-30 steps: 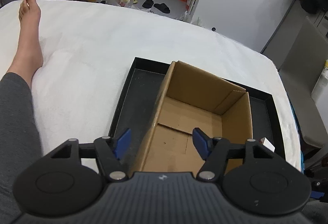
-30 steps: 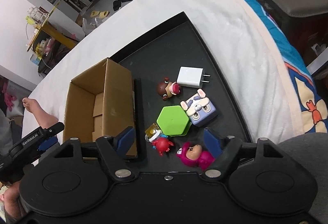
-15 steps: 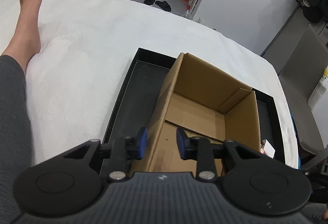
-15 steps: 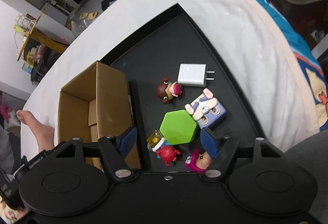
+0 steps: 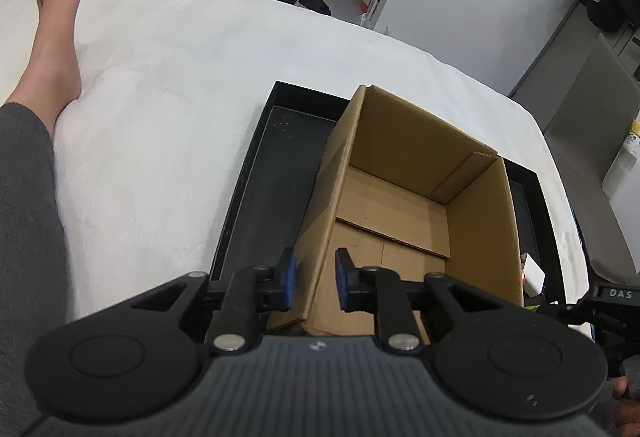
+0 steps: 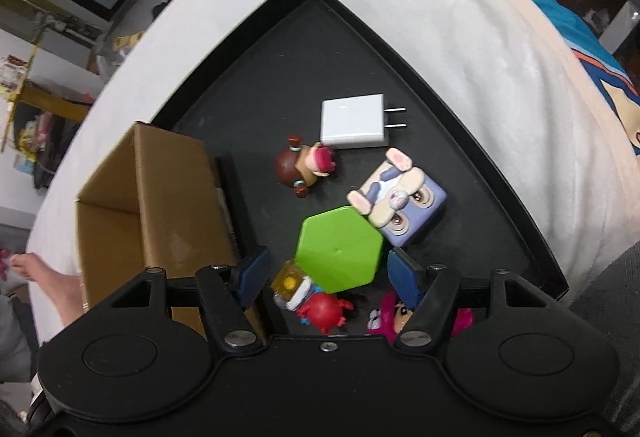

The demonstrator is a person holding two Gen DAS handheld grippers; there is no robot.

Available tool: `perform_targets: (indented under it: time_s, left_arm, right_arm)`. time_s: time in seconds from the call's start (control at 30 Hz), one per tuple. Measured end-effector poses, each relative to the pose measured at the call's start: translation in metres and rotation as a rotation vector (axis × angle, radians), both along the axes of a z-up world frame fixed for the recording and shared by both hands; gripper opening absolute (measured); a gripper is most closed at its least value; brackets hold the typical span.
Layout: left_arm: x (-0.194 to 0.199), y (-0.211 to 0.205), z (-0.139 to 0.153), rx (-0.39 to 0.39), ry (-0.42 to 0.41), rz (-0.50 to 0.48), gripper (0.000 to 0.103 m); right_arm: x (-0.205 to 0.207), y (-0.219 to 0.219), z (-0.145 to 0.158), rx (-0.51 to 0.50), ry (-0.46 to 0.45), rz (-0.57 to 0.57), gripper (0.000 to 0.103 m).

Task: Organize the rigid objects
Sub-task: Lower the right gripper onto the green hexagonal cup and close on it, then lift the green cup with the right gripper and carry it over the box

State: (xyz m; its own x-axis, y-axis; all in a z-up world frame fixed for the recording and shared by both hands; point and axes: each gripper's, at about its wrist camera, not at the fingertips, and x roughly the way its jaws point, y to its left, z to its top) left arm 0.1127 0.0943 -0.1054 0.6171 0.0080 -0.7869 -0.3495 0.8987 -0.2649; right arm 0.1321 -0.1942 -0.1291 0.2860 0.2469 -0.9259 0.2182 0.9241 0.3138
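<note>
An open, empty cardboard box (image 5: pixel 400 205) stands in a black tray (image 5: pixel 276 157) on a white bed. My left gripper (image 5: pixel 315 279) is shut on the box's near left wall. In the right wrist view the box (image 6: pixel 160 197) is at the left. Beside it on the tray (image 6: pixel 280 49) lie a white charger (image 6: pixel 354 121), a brown-haired doll (image 6: pixel 304 169), a purple bunny cube (image 6: pixel 400 203), a green hexagon (image 6: pixel 339 249), a red crab toy (image 6: pixel 320 307) and a pink figure (image 6: pixel 390 315). My right gripper (image 6: pixel 326 273) is open, just above the green hexagon.
A person's bare foot and grey-trousered leg (image 5: pixel 44 77) lie on the bed left of the tray. A grey chair (image 5: pixel 588 125) stands past the bed's right edge. A blue patterned sheet (image 6: pixel 592 49) hangs at the right side.
My left gripper has closed from wide open onto the box's left wall. My right gripper has moved down closer to the green hexagon and the toys, still open.
</note>
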Motion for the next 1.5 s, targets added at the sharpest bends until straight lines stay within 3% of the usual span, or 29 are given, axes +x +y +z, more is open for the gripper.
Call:
perform_targets:
  time_s: [0.17, 0.23, 0.27, 0.33, 0.6, 1.07, 1.5]
  left_arm:
    - [-0.001, 0.001, -0.002, -0.003, 0.006, -0.001, 0.014]
    - [-0.001, 0.002, -0.004, -0.006, 0.008, 0.0, 0.014]
    - [-0.001, 0.002, -0.004, -0.011, 0.008, 0.001, 0.014]
    - [-0.002, 0.004, -0.005, -0.017, 0.005, 0.0, 0.014]
    - [-0.004, 0.004, -0.007, -0.02, -0.013, 0.0, 0.014]
    - [-0.007, 0.01, -0.009, -0.082, -0.022, 0.006, 0.015]
    - [-0.011, 0.015, -0.009, -0.113, -0.032, -0.005, 0.015]
  right_arm:
    - [0.005, 0.002, -0.013, -0.025, 0.024, -0.04, 0.064]
    - [0.006, 0.004, -0.018, -0.022, 0.032, -0.044, 0.059]
    - [0.007, 0.004, -0.021, -0.018, 0.038, -0.044, 0.05]
    - [0.007, 0.003, -0.022, -0.005, 0.04, -0.056, 0.049]
    - [0.007, 0.011, 0.002, -0.001, -0.019, -0.027, 0.048]
    - [0.024, 0.06, 0.072, 0.058, -0.181, 0.098, 0.048]
    - [0.026, 0.118, 0.087, 0.02, -0.203, 0.257, 0.049]
